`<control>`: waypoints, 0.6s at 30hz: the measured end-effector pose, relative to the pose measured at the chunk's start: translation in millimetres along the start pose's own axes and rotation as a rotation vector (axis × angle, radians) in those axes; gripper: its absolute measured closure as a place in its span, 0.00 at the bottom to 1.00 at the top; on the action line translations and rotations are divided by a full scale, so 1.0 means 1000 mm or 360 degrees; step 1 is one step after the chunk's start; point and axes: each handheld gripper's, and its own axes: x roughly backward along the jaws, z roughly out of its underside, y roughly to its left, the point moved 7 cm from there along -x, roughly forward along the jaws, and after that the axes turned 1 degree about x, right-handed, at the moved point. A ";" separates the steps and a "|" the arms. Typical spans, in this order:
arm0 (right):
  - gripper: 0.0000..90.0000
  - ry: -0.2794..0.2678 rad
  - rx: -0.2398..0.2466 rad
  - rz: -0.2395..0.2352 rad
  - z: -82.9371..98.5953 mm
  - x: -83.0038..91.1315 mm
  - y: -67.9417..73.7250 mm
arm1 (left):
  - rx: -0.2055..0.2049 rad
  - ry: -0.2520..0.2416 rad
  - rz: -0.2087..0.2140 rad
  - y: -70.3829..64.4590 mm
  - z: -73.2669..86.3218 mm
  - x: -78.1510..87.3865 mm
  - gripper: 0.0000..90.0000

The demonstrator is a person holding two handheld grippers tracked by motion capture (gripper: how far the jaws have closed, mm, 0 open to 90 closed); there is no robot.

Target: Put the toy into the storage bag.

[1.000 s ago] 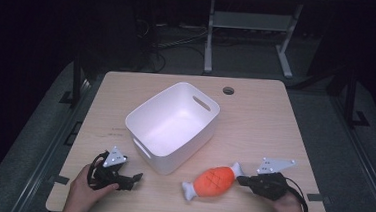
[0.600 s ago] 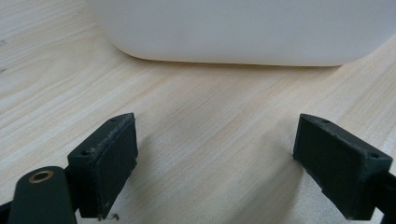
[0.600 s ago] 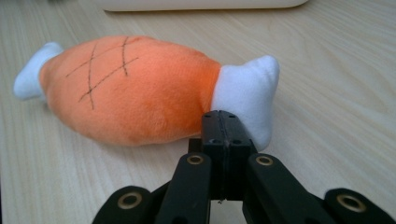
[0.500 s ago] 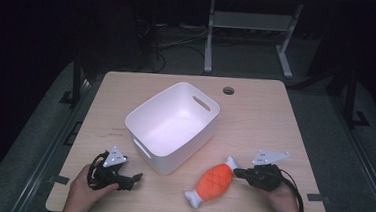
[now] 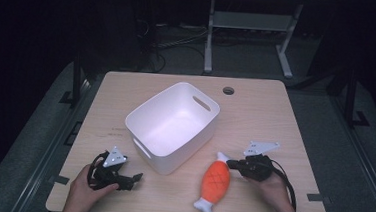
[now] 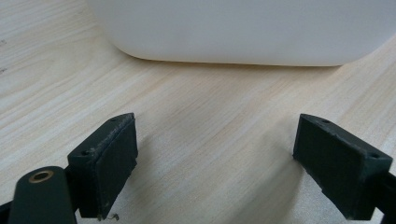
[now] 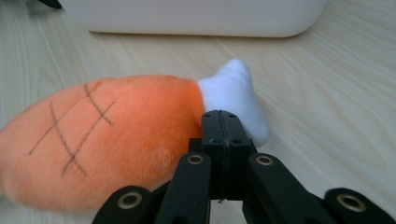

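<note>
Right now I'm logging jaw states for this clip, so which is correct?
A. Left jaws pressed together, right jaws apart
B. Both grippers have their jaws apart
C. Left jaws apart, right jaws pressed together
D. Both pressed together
C: the left gripper shows bare table between its wide-set jaws, while the right gripper has its jaws pressed flat together beside the orange plush toy.

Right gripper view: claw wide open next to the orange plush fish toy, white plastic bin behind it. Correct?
Not quite. In the right gripper view the right claw is shut, its jaws pressed together with no gap, at the junction of the orange plush fish toy and its white end. The rest holds: the white plastic bin sits behind it.
</note>
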 end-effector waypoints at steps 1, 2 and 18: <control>1.00 -0.0013 0.0003 0.0003 -0.003 -0.002 0.000 | 0.0001 0.0002 0.0001 0.000 0.000 0.000 0.14; 1.00 -0.0013 0.0003 0.0003 -0.003 -0.002 0.000 | 0.0001 0.0002 0.0001 0.000 0.000 0.000 0.14; 1.00 0.0004 0.0029 -0.0010 -0.025 -0.030 0.001 | 0.0005 0.0000 0.0000 0.000 0.000 0.000 0.14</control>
